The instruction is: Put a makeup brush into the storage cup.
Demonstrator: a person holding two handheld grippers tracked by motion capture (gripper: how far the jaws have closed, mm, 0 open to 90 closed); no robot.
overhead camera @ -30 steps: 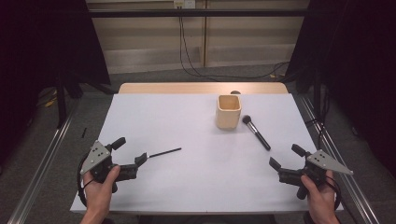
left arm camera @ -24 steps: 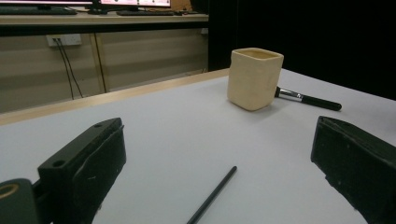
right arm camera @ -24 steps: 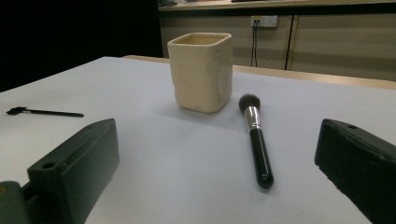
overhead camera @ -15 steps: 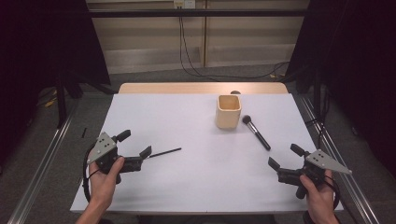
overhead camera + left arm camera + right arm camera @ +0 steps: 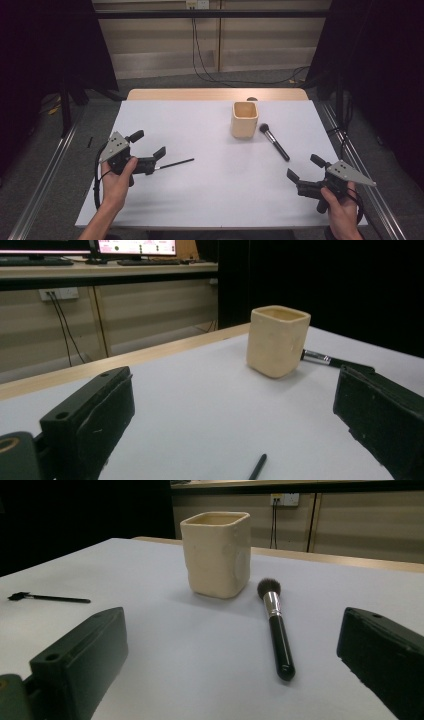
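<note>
Hovering low over the near left part of the white tabletop (image 5: 210, 190), the left tongs (image 5: 148, 150) were spread wide with nothing between the jaws, held in the person's left hand (image 5: 119, 177). A thin black stick (image 5: 175, 163) lay flat on the tabletop just beyond them, its near end close to the right-hand jaw and its length running away toward the middle; in the left gripper view its tip (image 5: 257, 467) showed low between the two black jaws, touching neither. The right tongs (image 5: 303, 168) were also spread apart and empty, held in the right hand (image 5: 341, 210) near the right front corner — well apart from the left pair. A makeup brush (image 5: 274, 141) with a black handle, silver collar and dark bristles lay flat ahead of the right tongs, its bristle end just beside a cream square cup (image 5: 244, 119) and its handle pointing back toward the person. In the right gripper view the brush (image 5: 276, 630) lay between the jaws' line of sight but beyond them, untouched. The cup (image 5: 216, 554) stood upright toward the far side of the tabletop, right of centre, its mouth open upward; what was inside could not be made out. Seen from the right gripper view, the thin stick (image 5: 49, 598) lay far off to the left.
</note>
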